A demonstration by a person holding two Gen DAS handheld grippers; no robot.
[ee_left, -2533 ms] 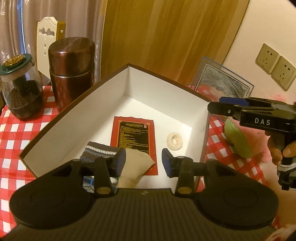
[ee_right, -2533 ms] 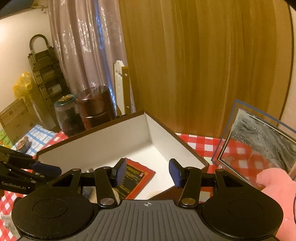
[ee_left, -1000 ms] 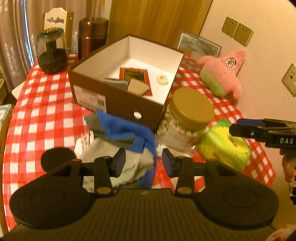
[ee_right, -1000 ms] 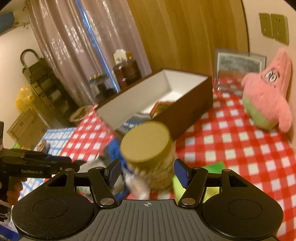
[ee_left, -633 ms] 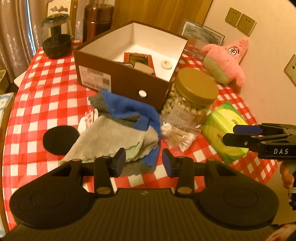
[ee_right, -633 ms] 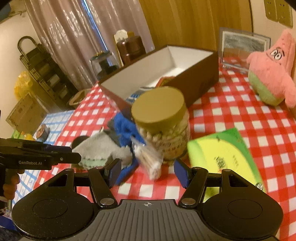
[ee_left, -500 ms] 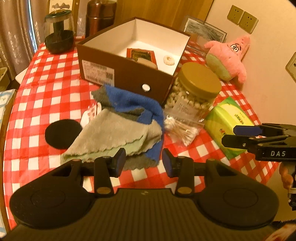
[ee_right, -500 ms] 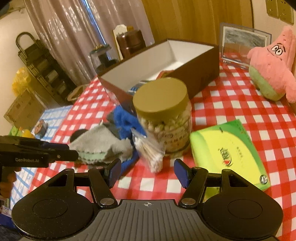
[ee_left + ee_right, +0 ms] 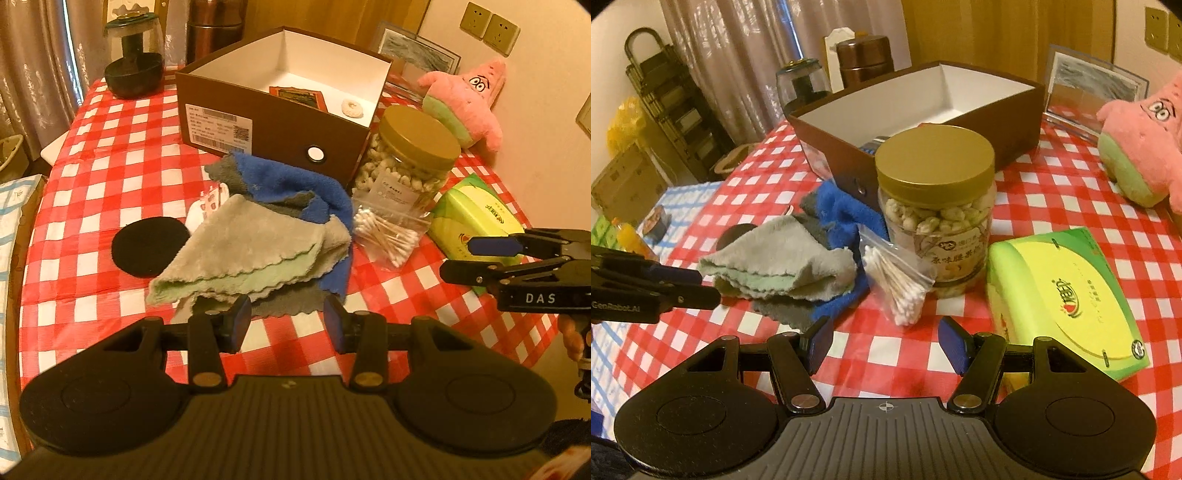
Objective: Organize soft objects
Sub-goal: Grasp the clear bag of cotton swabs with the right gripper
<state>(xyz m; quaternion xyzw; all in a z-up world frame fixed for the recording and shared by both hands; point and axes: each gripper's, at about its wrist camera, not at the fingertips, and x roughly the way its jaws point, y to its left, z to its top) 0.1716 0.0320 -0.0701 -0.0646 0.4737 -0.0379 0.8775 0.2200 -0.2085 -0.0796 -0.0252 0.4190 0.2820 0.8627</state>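
Two grippers are held back from the pile: left gripper [image 9: 287, 320] and right gripper [image 9: 885, 344], both spread and empty. Grey-green cloth [image 9: 251, 251] lies folded over blue cloth [image 9: 295, 186], beside the brown box [image 9: 273, 125], likely staged for boxing.

Red-and-white checked tablecloth [image 9: 110, 147], blue cloth [image 9: 295, 184], pink plush [image 9: 469, 96].
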